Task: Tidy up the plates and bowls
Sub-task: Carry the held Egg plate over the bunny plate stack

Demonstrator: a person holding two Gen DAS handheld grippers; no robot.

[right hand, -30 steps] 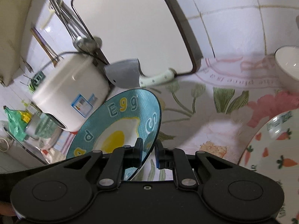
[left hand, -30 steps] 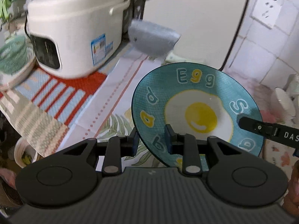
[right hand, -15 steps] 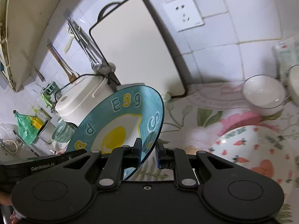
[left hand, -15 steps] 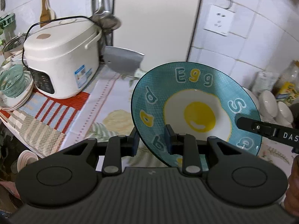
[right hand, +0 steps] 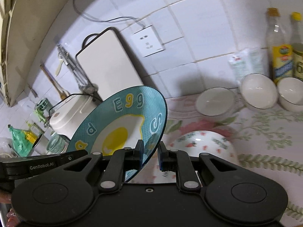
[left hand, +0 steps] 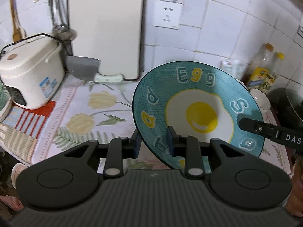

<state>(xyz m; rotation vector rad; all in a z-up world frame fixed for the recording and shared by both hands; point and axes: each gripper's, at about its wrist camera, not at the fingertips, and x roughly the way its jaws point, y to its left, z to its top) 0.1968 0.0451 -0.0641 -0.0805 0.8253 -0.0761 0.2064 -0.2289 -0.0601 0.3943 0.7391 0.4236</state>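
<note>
The teal egg plate (left hand: 197,106) is in the air above the flowered counter cloth (left hand: 85,113), tilted, and both grippers hold it. The left gripper (left hand: 152,143) is clamped on its lower rim, the right gripper (right hand: 150,154) on its right rim. Behind it, a little blurred, stand three white bowls (right hand: 257,92) and a carrot-pattern plate (right hand: 204,143).

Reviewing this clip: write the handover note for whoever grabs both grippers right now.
Left gripper: shut on the near rim of the egg plate.
Right gripper: shut on the same plate's right rim.
Plate is tilted, held clear above the counter.
Carrot-print dish sits on the floral cloth below; three white bowls by the wall.
Done: plate lifted.
Left: set it down, likely with the dishes, then gather the bowls.
</note>
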